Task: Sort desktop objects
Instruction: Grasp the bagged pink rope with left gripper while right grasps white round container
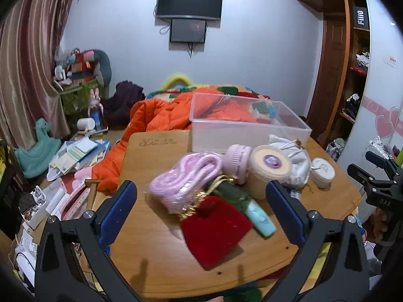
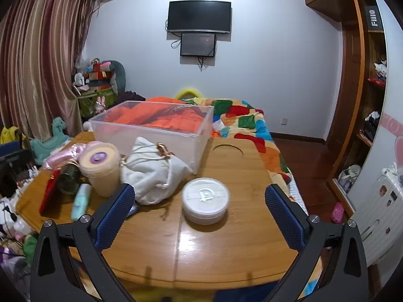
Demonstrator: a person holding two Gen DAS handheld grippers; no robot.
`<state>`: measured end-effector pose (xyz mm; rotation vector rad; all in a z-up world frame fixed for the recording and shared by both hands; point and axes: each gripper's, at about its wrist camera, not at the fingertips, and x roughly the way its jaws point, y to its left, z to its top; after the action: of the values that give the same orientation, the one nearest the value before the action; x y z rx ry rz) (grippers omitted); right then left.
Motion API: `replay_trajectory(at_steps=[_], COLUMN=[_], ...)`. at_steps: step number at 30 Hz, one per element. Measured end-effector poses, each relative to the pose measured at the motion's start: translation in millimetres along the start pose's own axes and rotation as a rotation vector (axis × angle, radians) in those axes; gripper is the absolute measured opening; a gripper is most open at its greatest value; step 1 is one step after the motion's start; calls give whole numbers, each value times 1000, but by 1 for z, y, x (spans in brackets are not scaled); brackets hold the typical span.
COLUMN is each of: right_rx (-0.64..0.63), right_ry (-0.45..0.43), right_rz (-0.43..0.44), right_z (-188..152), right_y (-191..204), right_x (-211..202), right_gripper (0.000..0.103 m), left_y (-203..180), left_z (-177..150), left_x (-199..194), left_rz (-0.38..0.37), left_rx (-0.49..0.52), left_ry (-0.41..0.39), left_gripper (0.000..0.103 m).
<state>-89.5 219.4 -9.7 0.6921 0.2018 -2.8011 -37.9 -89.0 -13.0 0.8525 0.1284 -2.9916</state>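
My right gripper gapes empty, white jar between its fingers; left gripper, likewise wide, hovers over what looks like a red pouch.

Two wrist views facing downward, near, sharing wooden table, left blurrier

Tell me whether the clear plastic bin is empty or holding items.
Empty: the clear bin shows only orange bedding through its walls; all items sit outside on the table.

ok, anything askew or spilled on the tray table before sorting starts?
Nothing spilled or broken. The items are just heaped: the pink cord bundle, red pouch and teal tube overlap at the left, and the clear bin behind them holds nothing. Both grippers are open.
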Motion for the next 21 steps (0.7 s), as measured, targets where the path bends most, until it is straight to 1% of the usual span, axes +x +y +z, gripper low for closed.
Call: replay_trajectory(at_steps=[2,4,7,10,12,14,16,17,21], right_rx=[-6,-21,-42,-47,-48,-51,-55,-58,-49], right_ry=[16,41,84,133,158,183,207,223,272], right_rz=[4,12,30,43,50,56,70,79,114], right_z=[0,-1,-3,-4,-4,-4,-3,-2,-2], right_y=[-3,-5,-6,-8,-9,-10,-12,-12,-14], right_x=[6,15,28,43,50,58,66,70,85], right_gripper=[103,103,103,103,103,103,103,103,103], left_y=[10,15,22,24,24,25,26,28,38], left_z=[3,6,11,17,20,22,23,23,26], left_x=[7,16,33,52,66,80,94,101,113], left_rz=[7,-5,-60,-97,-128,-128,-109,-109,-166], left_rx=[3,15,55,120,154,182,207,206,148], left_ry=[19,42,95,144,190,227,264,285,327], left_gripper=[103,103,103,103,103,103,103,103,103])
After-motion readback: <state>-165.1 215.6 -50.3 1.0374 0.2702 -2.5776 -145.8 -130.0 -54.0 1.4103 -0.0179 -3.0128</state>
